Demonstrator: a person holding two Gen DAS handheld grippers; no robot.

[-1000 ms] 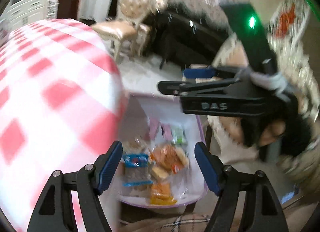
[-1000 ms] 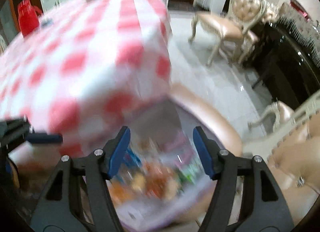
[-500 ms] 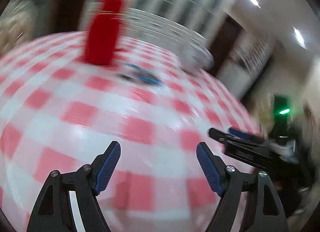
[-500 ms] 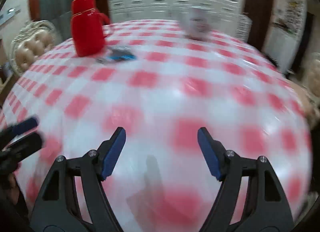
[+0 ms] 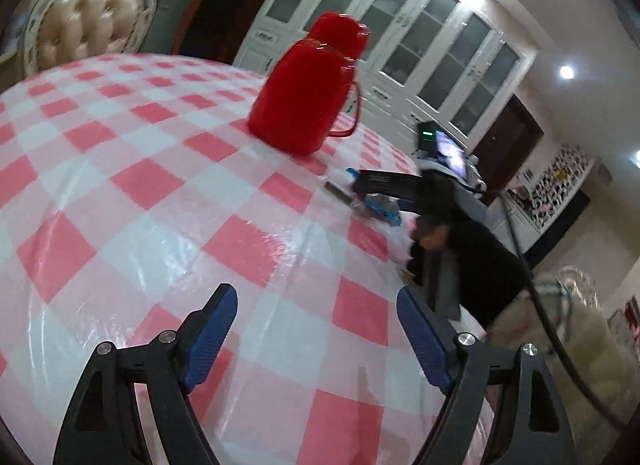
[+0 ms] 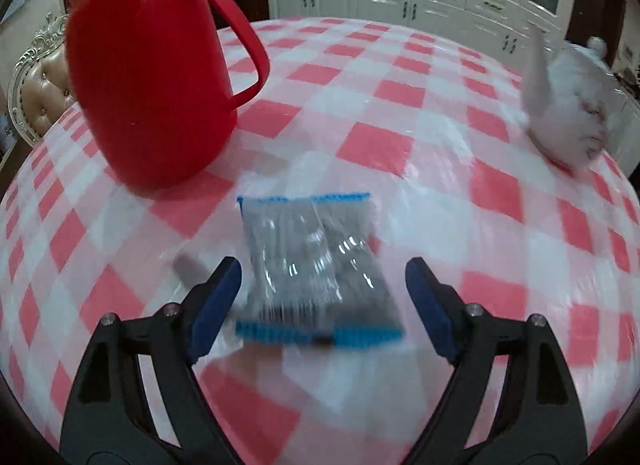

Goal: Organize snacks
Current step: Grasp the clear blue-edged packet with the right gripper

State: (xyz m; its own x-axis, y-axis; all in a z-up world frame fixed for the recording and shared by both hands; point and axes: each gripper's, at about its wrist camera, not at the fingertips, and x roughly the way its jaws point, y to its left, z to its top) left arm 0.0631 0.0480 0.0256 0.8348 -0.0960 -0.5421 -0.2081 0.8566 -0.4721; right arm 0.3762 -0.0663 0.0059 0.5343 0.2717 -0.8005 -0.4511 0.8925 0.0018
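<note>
A clear snack packet with blue ends [image 6: 316, 265] lies flat on the red-and-white checked tablecloth [image 6: 400, 113]. My right gripper [image 6: 322, 301] is open and straddles its near end, just above it. In the left wrist view the same packet [image 5: 378, 207] lies beneath the right gripper's fingers [image 5: 384, 181], far from my left gripper [image 5: 318, 329], which is open and empty over bare cloth.
A red thermos jug with a handle [image 6: 148, 77] stands just left of the packet; it also shows in the left wrist view [image 5: 308, 97]. A white fluffy object [image 6: 568, 105] sits at the table's far right. A tufted chair [image 5: 88, 25] stands behind the table.
Both grippers swung up from the snack tray below the table to the tabletop. The right gripper moved forward to the blue-ended packet beside the jug.
</note>
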